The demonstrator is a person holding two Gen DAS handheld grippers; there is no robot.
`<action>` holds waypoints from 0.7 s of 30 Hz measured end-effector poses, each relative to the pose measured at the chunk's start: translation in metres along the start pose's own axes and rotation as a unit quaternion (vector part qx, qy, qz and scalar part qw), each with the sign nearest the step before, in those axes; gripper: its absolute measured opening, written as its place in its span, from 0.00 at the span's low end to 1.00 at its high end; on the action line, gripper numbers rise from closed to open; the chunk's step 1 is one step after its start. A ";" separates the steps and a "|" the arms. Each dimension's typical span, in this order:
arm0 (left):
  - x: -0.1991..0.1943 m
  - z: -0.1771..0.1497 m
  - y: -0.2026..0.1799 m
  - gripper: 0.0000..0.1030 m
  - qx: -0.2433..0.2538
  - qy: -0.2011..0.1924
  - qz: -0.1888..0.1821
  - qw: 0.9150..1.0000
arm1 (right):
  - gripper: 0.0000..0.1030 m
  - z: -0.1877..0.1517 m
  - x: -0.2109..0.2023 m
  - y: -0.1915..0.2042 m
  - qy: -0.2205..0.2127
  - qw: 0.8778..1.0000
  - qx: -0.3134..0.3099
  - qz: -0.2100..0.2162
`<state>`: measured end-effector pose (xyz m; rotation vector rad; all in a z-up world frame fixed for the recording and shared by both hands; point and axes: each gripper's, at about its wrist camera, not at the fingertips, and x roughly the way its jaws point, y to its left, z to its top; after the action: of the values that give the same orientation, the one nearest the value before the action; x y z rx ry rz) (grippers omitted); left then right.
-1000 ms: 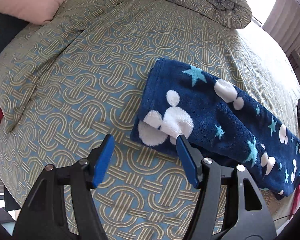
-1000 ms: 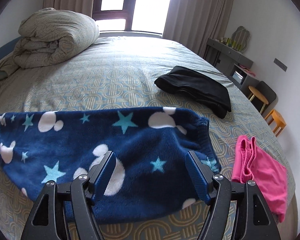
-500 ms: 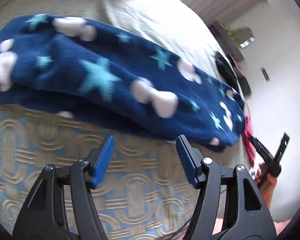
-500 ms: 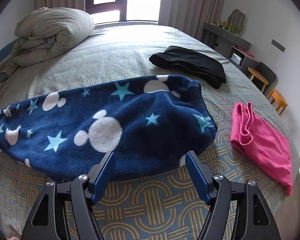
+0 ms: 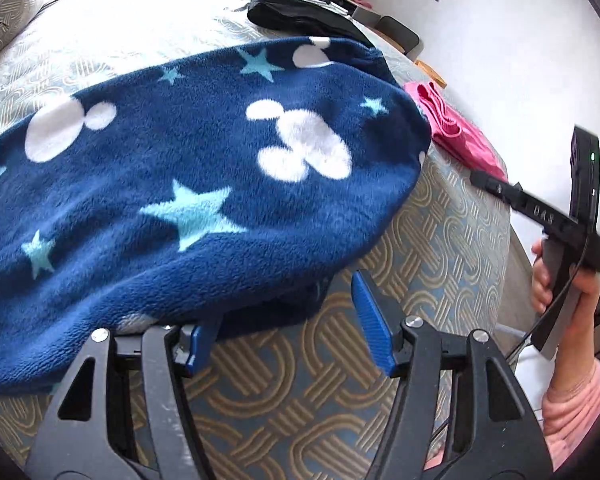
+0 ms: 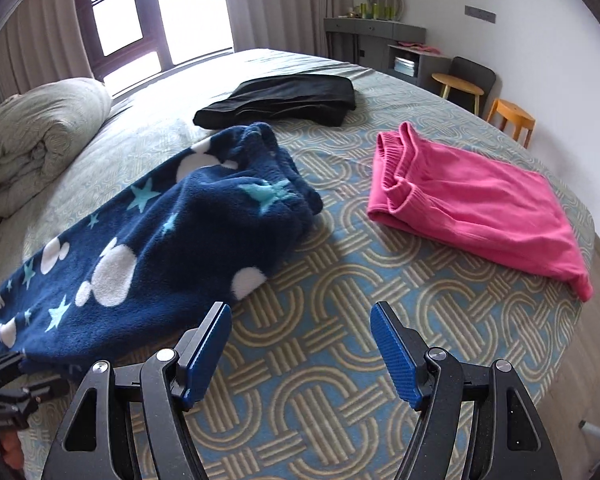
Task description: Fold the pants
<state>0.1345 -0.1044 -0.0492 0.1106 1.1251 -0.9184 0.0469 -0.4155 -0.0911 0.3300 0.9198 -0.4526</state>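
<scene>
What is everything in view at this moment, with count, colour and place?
fleece pants: one, navy with white and teal print, laid lengthwise on the near left of the bed.
pink garment: one, pink, folded, right side of the bed.
black garment: one, black, folded, beyond the fleece pants.
duvet: one, beige, rolled at the far left.
bedspread: one, blue and beige interlocking pattern, covering the bed.
stools: two, wooden and orange, by the right wall.
cabinet: one, grey, at the far wall.
left gripper: open, at the near edge of the fleece pants.
right gripper: open, over bare bedspread.
</scene>
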 end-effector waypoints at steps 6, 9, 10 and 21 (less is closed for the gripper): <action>0.013 0.009 0.000 0.35 -0.007 0.003 0.015 1.000 | 0.71 0.001 0.009 -0.011 0.006 1.000 -0.010 0.014; 0.019 0.000 0.009 0.20 -0.043 0.022 -0.020 0.999 | 0.71 0.022 0.017 -0.015 0.004 0.999 -0.003 0.047; 0.019 -0.004 0.010 0.17 -0.056 0.026 -0.037 0.997 | 0.72 0.031 0.021 -0.016 0.005 0.998 0.002 0.059; 0.032 -0.001 0.003 0.17 -0.076 0.030 -0.021 0.996 | 0.72 0.084 0.107 0.009 0.072 0.992 -0.038 0.094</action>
<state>0.1399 -0.1204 -0.0762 -0.0095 1.2534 -0.8693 0.1651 -0.4710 -0.1304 0.3792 1.0333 -0.2213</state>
